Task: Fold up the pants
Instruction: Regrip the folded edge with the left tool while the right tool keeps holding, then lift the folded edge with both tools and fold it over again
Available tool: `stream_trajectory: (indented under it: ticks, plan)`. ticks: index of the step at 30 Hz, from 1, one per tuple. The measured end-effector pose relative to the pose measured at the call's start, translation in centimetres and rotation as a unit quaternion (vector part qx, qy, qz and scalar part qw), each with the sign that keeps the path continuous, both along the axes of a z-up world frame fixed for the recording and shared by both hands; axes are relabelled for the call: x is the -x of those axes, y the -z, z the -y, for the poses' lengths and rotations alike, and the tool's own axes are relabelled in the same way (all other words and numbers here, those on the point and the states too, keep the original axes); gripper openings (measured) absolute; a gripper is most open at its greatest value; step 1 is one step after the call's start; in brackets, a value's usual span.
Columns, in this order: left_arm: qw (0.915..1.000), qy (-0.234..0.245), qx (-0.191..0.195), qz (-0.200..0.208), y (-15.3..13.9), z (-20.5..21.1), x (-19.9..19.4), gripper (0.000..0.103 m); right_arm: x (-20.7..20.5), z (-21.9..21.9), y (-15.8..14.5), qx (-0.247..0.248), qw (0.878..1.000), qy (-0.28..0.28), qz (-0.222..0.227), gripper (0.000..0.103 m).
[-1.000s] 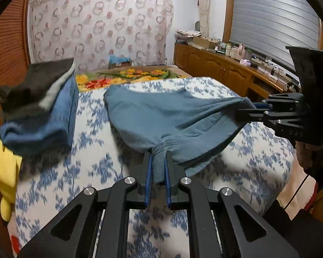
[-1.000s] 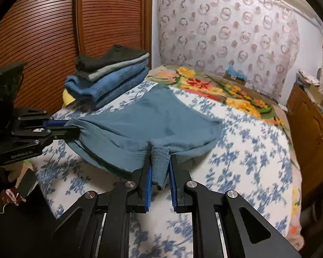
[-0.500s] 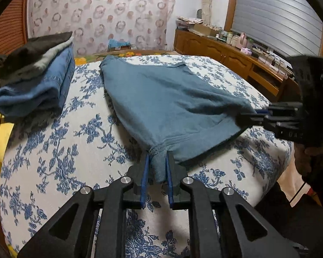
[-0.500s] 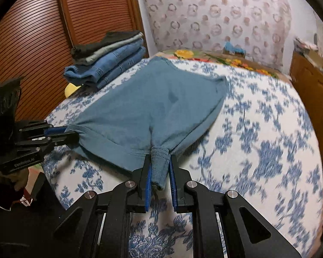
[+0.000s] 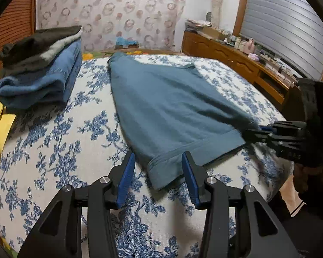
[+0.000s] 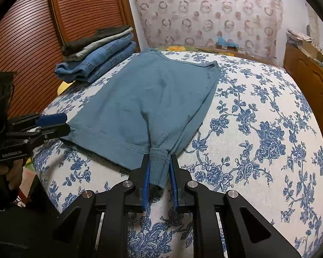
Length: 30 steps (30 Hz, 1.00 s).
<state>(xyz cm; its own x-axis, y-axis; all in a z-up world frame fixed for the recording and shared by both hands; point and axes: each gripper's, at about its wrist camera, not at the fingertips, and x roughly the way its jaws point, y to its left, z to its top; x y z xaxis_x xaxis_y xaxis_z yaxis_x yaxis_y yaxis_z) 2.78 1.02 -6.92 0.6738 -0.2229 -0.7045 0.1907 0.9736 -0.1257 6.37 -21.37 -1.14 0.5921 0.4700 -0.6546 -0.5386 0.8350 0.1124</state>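
A: Where do the pants (image 5: 170, 111) lie, and which way do they run?

B: They lie flat on the bed (image 5: 53, 150), on its blue-flowered cover. In the left wrist view their long axis runs from the lower centre of the frame up toward the upper centre, with the hemmed band at the near end and the narrower far end near the patterned curtain (image 5: 109, 10).

A: How does the left tool (image 5: 158, 167) stand?

B: Its jaws are spread wide, released. The near corner of the hem band lies between the blue pads (image 5: 126, 176) but neither pad presses it.

A: And the right tool (image 6: 159, 172)?

B: Clenched on a bunched corner of the same hem, at the lower centre of the right wrist view; the cloth gathers into folds toward it.

A: Any writing to read?

B: At the left edge of the right wrist view the left tool carries pale lettering on its side, too blurred to read.

A: What else is on the bed?

B: A stack of folded clothes (image 5: 36, 68) at the upper left of the left wrist view, dark pieces atop denim, well apart from the pants.
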Motion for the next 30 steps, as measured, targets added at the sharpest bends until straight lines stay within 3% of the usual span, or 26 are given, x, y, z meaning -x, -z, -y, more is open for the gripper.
stream_trajectory:
  ticks: [8,17,30]
  plan:
    - [0.9999,0.007,0.003,-0.015,1.2,0.5,0.3,0.039,0.2,0.1,0.2,-0.004,1.0,0.002,0.0,0.016]
    - [0.9997,0.002,0.021,-0.012,1.4,-0.1,0.2,0.023,0.2,0.3,0.2,-0.01,1.0,0.003,-0.003,0.016]
    - [0.9996,0.014,0.021,0.008,0.3,0.1,1.0,0.012,0.5,0.1,-0.1,-0.01,1.0,0.001,0.002,0.016]
